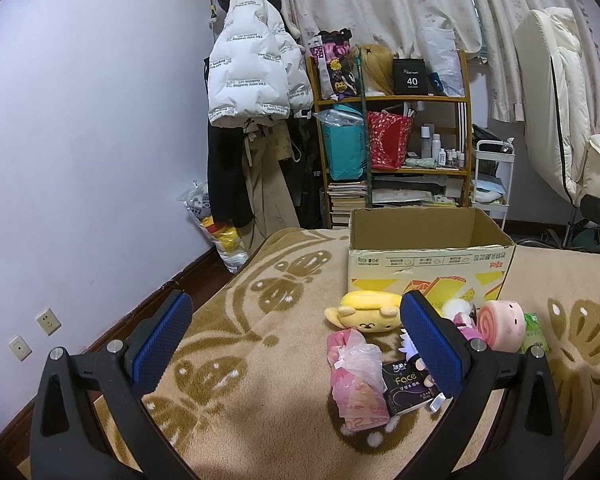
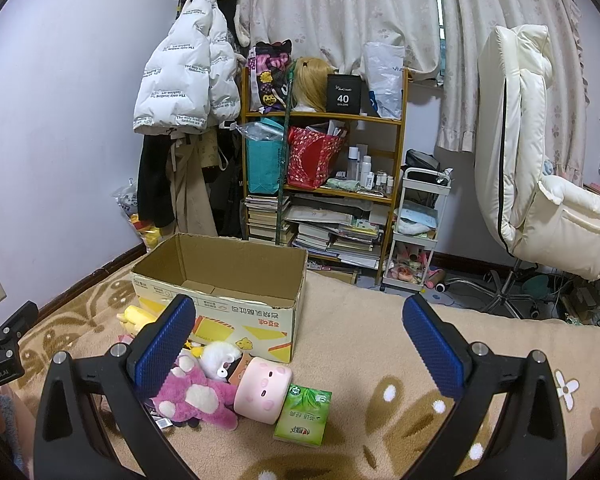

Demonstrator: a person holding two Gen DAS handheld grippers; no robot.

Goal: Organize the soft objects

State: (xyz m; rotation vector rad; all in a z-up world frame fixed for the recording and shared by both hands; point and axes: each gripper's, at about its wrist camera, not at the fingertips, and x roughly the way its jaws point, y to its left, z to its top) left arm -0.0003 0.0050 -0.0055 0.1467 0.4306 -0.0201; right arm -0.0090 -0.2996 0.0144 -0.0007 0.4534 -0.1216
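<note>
- Plush and packets, all light and yielding, heaped on the bed (image 2: 360, 332) against the near wall of the cardboard box (image 2: 236, 276), toward the bed's wall-side edge.
- Pink roll plush (image 2: 262, 390): squashy cylinder lying on its side; best pinched across the round body, likely to bulge but not slip.
- Magenta bear plush (image 2: 198, 398): floppy, limbs loose; best taken at the thick torso, not a paw.
- Yellow plush (image 1: 366, 310): flat and soft, touching the box wall; best gripped across the middle.
- Pink bagged item (image 1: 356, 380): crinkly plastic, probably slippery; needs a deep bite on the bulk inside, not the film.
- Black tissue pack (image 1: 406, 388) and green tissue pack (image 2: 304, 414): light, springy, smooth wrap; best squeezed across the short sides.
- Left claw (image 1: 292, 354): spread wide, holding nothing, hovering over bare blanket beside the bagged item.
- Right claw (image 2: 298, 354): spread wide, empty, straddling the roll plush and green pack from above.
- Box: open-topped, looks empty, flaps gone; stiff rim to clear on any drop-in.
- Open room: broad bare blanket toward the chair-side edge of the bed; tighter on the wall side, with the bed edge close by the left claw.
</note>
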